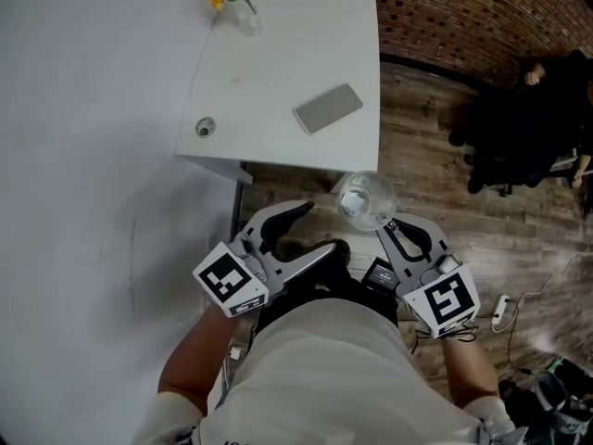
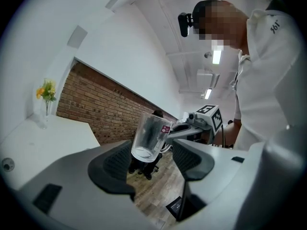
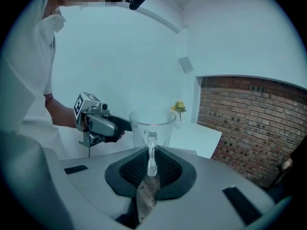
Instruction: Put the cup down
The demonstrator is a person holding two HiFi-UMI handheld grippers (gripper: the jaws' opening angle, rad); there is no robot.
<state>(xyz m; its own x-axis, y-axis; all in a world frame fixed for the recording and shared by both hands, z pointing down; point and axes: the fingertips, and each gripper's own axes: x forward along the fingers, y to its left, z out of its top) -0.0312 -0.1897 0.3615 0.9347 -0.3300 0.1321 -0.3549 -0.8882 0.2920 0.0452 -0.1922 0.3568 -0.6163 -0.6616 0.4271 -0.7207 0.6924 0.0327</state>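
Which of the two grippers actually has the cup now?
The right gripper, shut on the handle of the glass cup. The left gripper stands wide open beside it, gripping nothing.

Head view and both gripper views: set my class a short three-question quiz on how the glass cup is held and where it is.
1. Multiple choice: the right hand-held gripper clamps the glass cup by its: A rim; B handle; C base.
2. True or false: the cup already stands on the white table.
3. Fill in: the jaws of the left hand-held gripper stand ____, touching nothing.
Key: 1 B; 2 false; 3 open.
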